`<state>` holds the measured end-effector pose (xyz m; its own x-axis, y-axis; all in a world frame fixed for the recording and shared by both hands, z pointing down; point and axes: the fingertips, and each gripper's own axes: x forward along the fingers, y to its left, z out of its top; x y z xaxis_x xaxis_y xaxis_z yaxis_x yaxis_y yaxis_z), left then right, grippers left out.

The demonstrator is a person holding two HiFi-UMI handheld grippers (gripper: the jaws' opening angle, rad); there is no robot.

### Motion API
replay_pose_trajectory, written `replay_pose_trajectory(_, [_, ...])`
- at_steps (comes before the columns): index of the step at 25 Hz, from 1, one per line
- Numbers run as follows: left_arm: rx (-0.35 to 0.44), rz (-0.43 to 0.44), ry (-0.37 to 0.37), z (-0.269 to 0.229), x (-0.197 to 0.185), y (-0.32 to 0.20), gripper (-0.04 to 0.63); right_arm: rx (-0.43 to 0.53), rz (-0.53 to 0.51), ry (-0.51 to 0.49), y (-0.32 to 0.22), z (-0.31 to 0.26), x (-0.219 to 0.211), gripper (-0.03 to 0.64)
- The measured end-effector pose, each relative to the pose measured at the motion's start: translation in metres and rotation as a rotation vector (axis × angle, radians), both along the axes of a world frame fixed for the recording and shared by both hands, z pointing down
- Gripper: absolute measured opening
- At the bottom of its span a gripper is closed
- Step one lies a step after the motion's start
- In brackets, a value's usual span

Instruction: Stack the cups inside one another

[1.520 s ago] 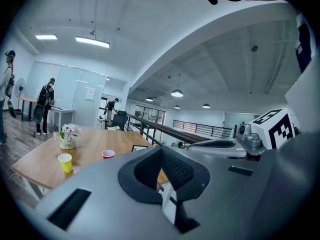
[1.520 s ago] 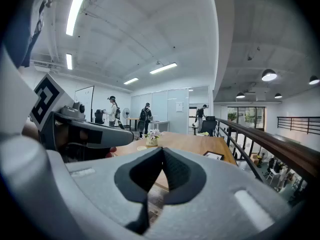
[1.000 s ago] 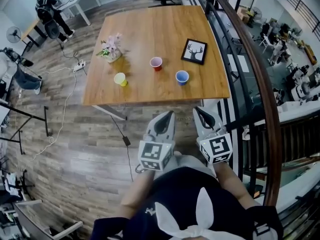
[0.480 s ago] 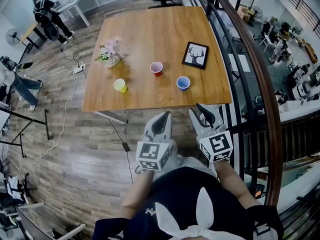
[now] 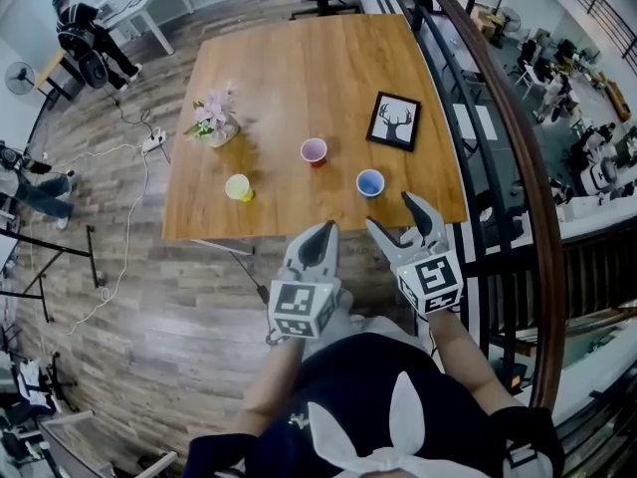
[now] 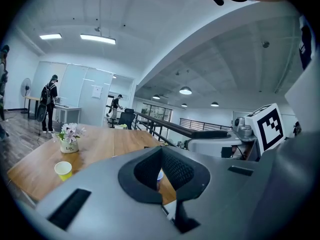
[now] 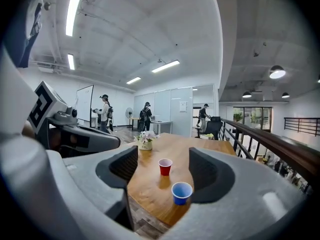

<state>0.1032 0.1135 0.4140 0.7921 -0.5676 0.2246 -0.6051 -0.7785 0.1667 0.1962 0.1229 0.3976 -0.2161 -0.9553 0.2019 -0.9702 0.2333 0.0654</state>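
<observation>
Wooden table (image 5: 299, 88), blue cup (image 5: 370, 182) just beyond right tool (image 5: 390, 212), jaws opening, empty.

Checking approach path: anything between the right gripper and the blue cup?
Nothing visible. The right gripper, jaws opening and empty, faces the blue plastic cup near the wooden table's edge; the red plastic cup stands behind it.

The table (image 5: 299, 78) is light brown wood grain. Near frame centre stand a yellow cup (image 5: 238, 187), a red cup (image 5: 314, 151) with a pale interior and a blue cup (image 5: 370, 182). The picture frame (image 5: 394, 121) to their right is black around a black deer head on white; the flowers (image 5: 211, 114) are pink.
</observation>
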Motion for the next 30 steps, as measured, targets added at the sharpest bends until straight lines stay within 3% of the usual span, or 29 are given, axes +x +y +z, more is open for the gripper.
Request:
replay_pose_trajectory(12, [-0.031,0.053,-0.018,0.018,0.015,-0.071,0.009,-0.092,0.04,0.008,-0.069,0.039,0.021,0.337])
replay_pose_trajectory(30, [-0.118,0.075,-0.053,0.055,0.009,-0.139,0.009,-0.311,0.112,-0.012,-0.123,0.145,0.041,0.359])
